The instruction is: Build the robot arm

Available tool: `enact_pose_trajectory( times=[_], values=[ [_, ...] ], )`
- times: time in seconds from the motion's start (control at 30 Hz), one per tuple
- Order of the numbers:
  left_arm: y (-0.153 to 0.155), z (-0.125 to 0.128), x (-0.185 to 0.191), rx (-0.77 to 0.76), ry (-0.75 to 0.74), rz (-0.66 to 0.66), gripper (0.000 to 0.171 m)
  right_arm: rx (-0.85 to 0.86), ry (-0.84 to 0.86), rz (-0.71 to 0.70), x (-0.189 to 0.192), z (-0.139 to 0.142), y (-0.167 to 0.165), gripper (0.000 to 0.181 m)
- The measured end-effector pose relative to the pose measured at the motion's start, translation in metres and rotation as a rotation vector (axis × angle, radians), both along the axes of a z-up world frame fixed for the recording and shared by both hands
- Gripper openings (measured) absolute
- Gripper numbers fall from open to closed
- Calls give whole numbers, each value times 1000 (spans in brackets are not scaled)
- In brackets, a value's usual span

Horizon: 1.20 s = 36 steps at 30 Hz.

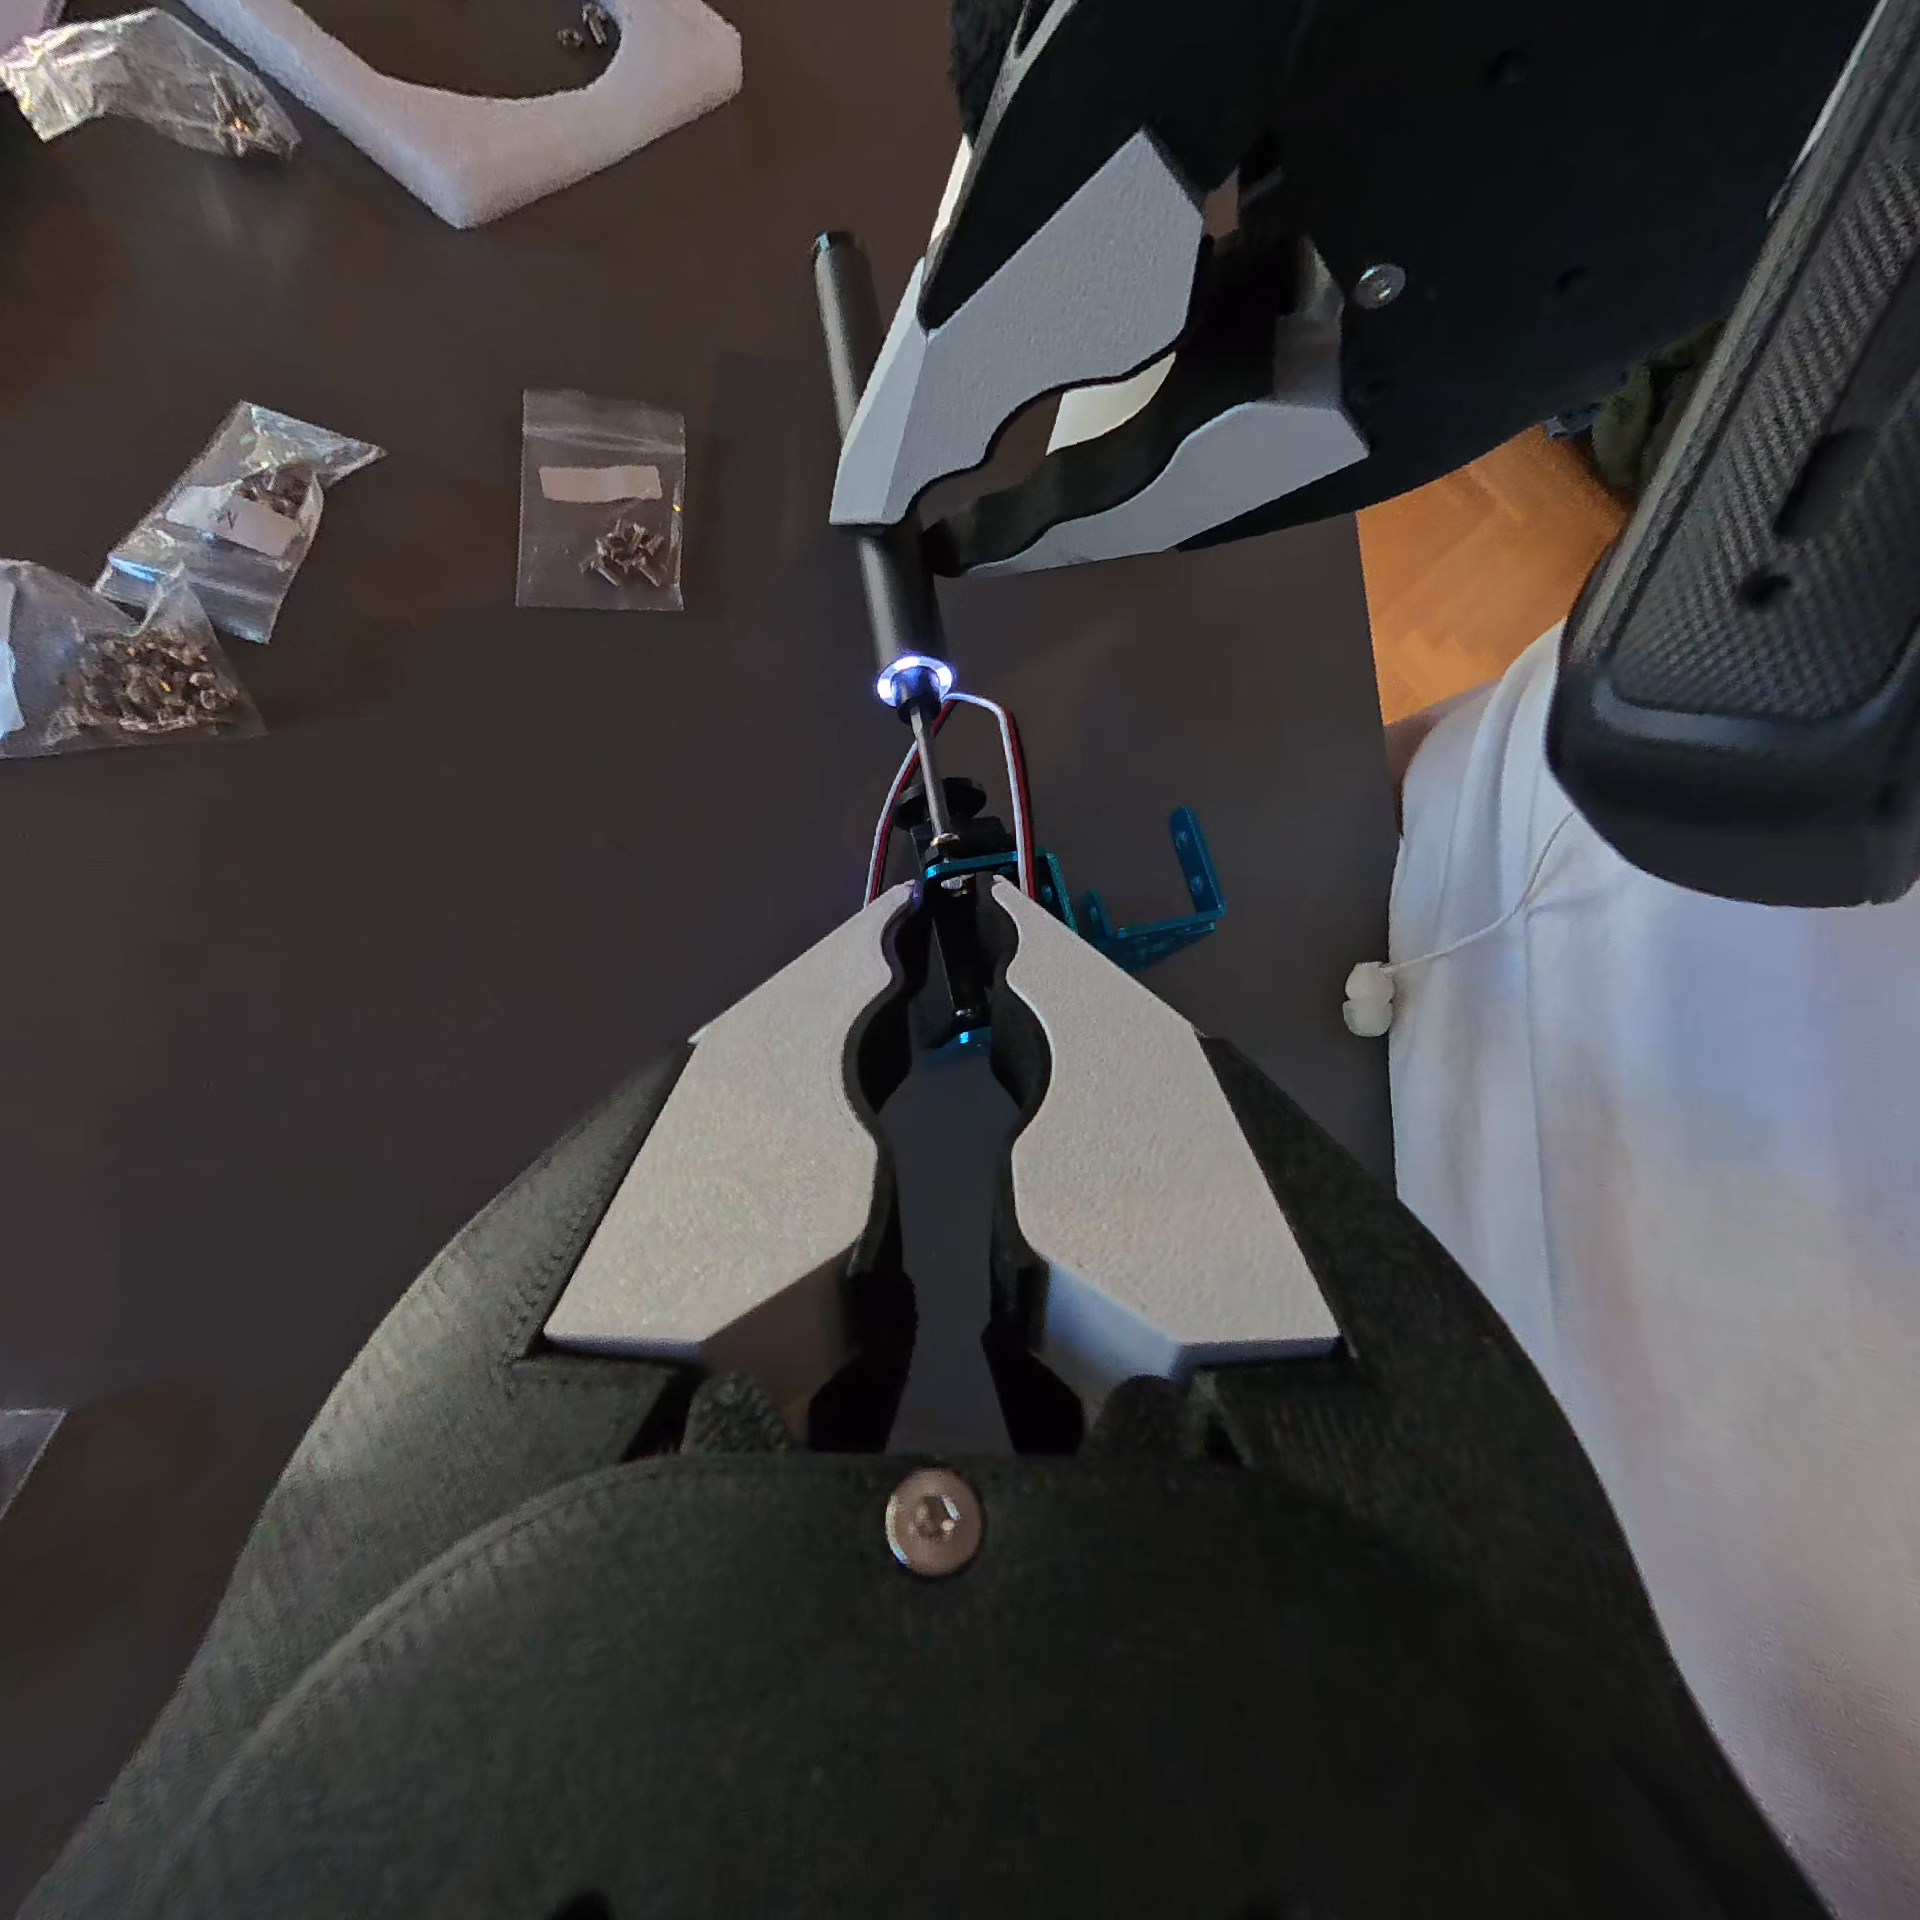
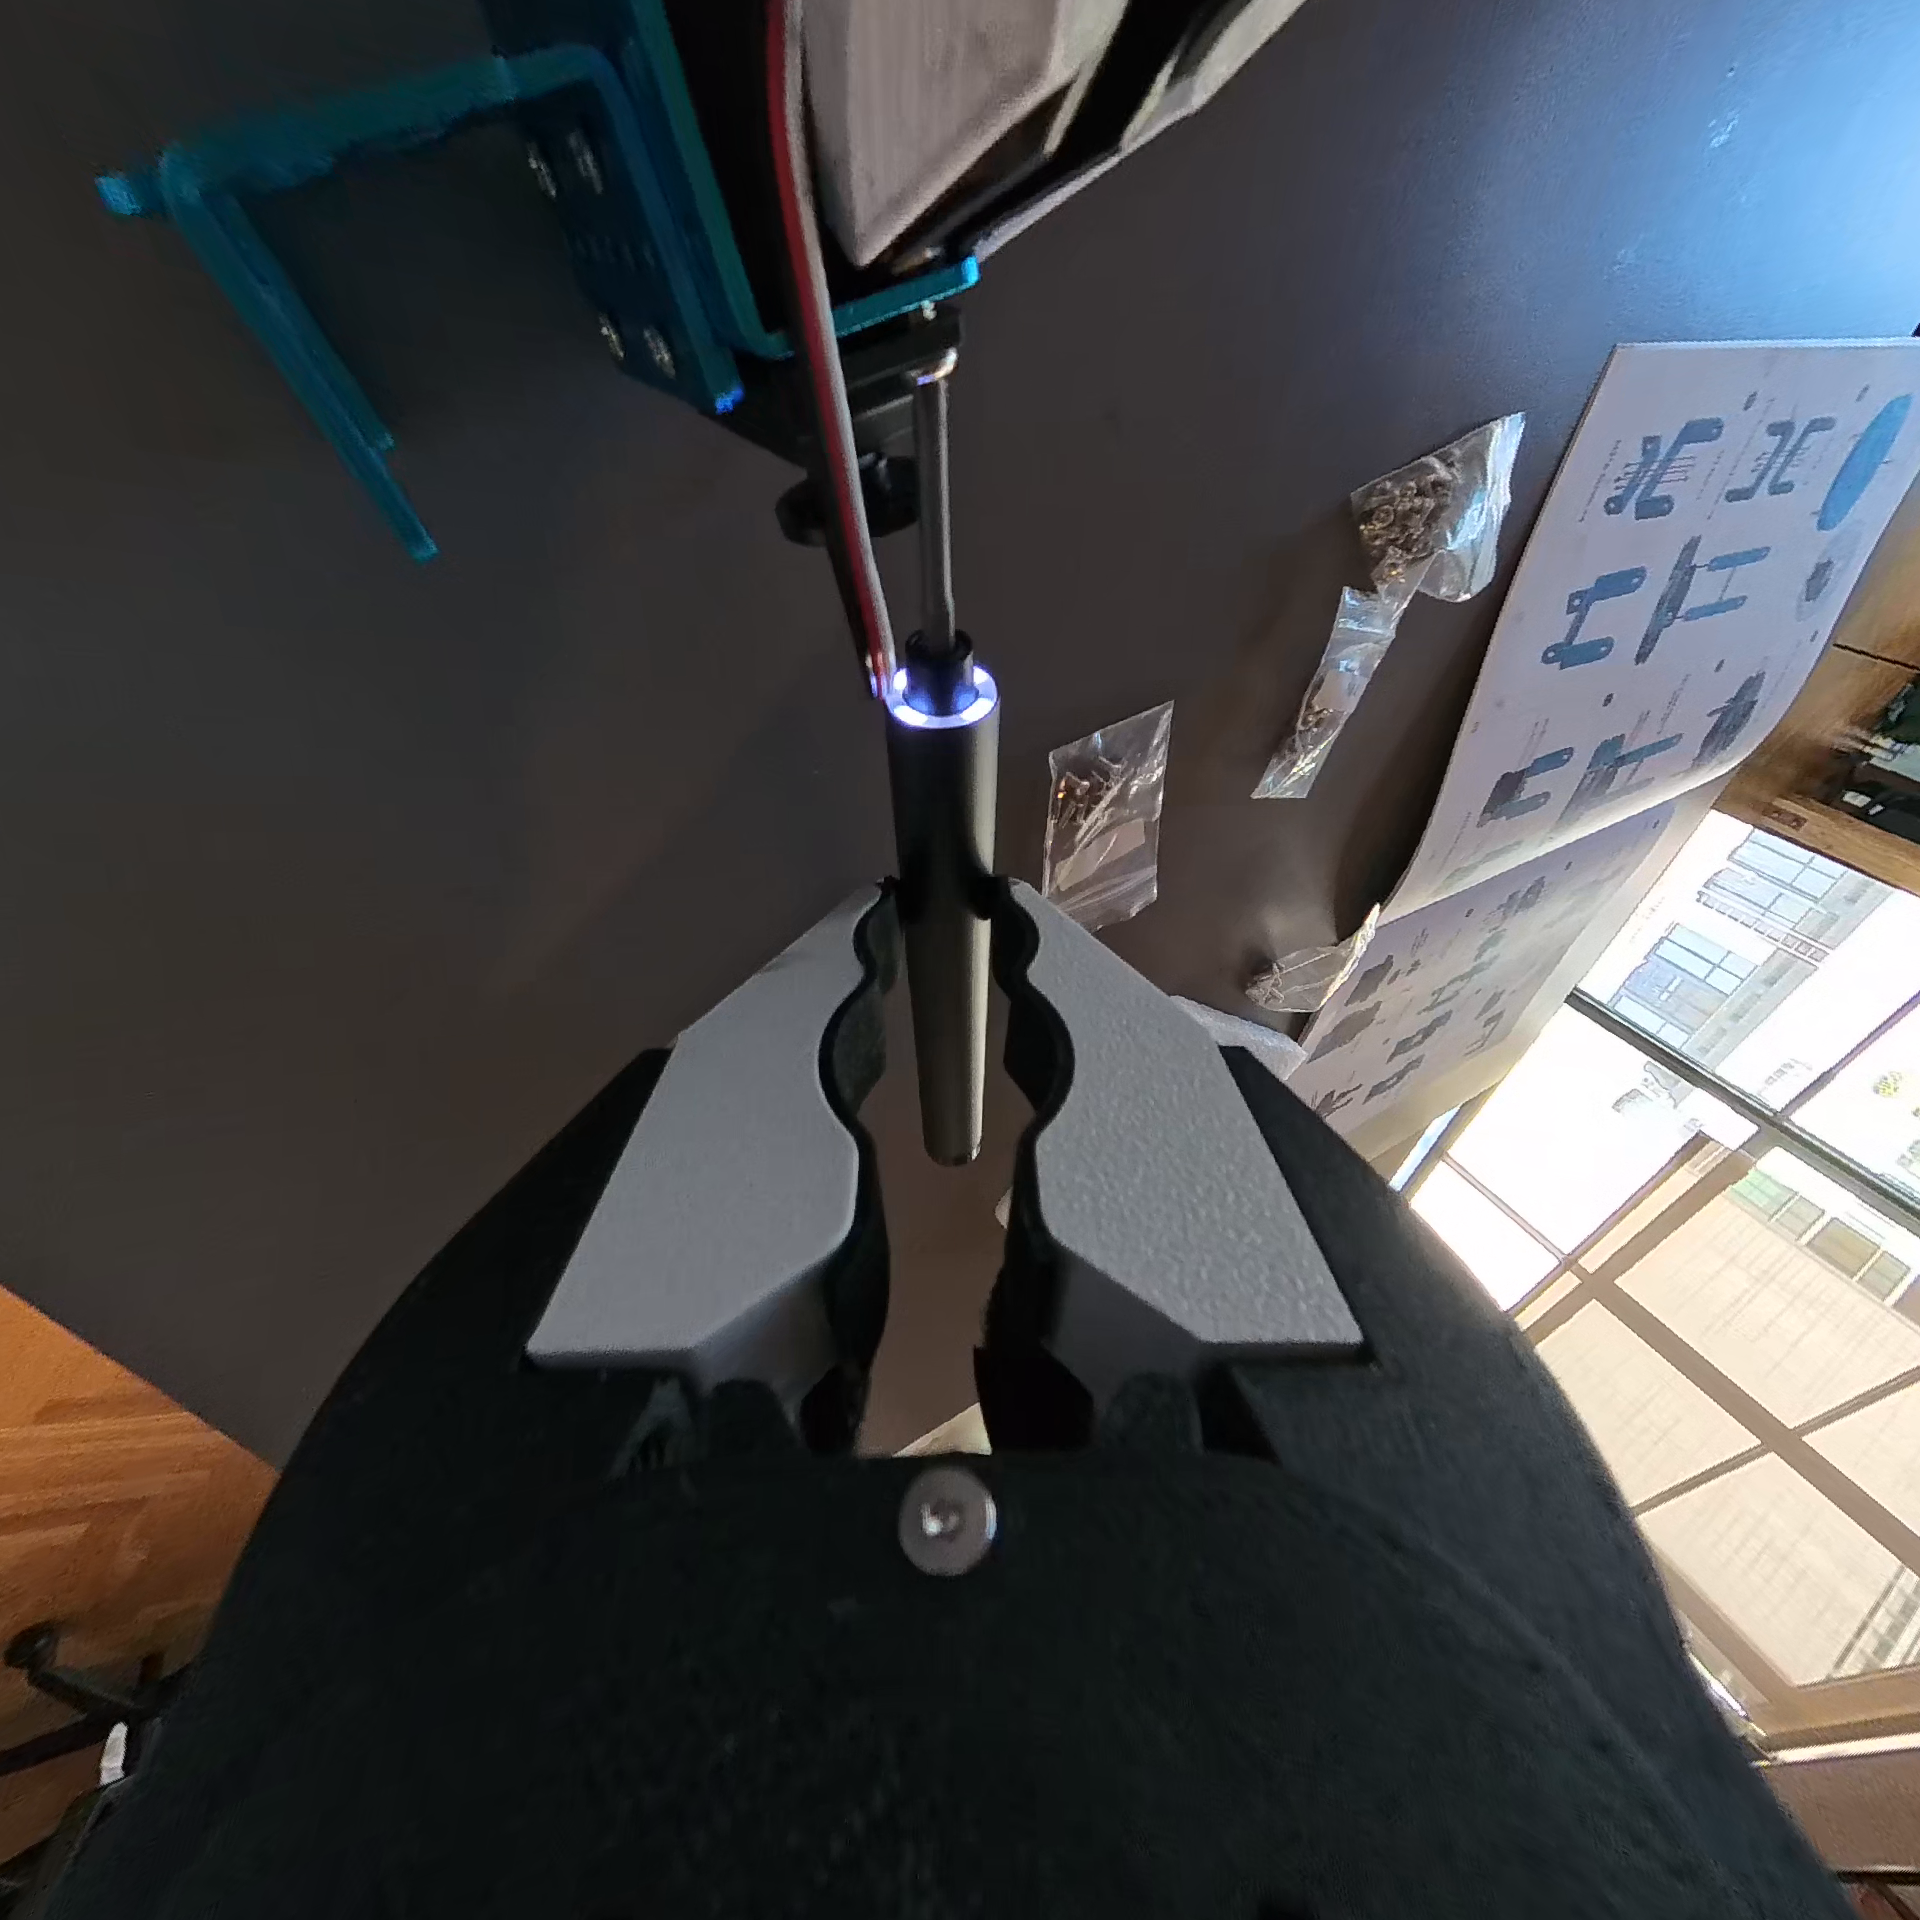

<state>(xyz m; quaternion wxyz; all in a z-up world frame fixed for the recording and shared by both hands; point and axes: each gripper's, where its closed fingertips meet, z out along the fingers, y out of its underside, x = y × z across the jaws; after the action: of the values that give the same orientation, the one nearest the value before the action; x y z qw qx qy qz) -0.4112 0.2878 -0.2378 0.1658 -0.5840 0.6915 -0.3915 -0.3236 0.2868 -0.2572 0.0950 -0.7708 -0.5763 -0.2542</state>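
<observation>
Far left on the dark table: clear zip bags of screws, w/ a white foam piece above them. Centre: my left gripper is clenched on a small black servo in a blue metal bracket; red/white wires loop off it. Just right of that, a loose blue U-bracket lies on the table.

My right gripper is clamped round the dark shaft of an electric screwdriver, light ring at its nose lit. Its bit meets a screw head on the bracketed servo, which the left gripper holds up top.

Right of the driver: more screw bags, then printed instruction sheets; windows at the far right edge.
</observation>
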Motion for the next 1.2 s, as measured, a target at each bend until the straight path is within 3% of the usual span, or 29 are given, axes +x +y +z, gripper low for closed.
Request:
enact_pose_trajectory(
  times=[1.2],
  values=[
    [0, -1, 0, 114, 4, -24, 7, 32, -35, 31, 1, 5, 2, 17]
  ],
)
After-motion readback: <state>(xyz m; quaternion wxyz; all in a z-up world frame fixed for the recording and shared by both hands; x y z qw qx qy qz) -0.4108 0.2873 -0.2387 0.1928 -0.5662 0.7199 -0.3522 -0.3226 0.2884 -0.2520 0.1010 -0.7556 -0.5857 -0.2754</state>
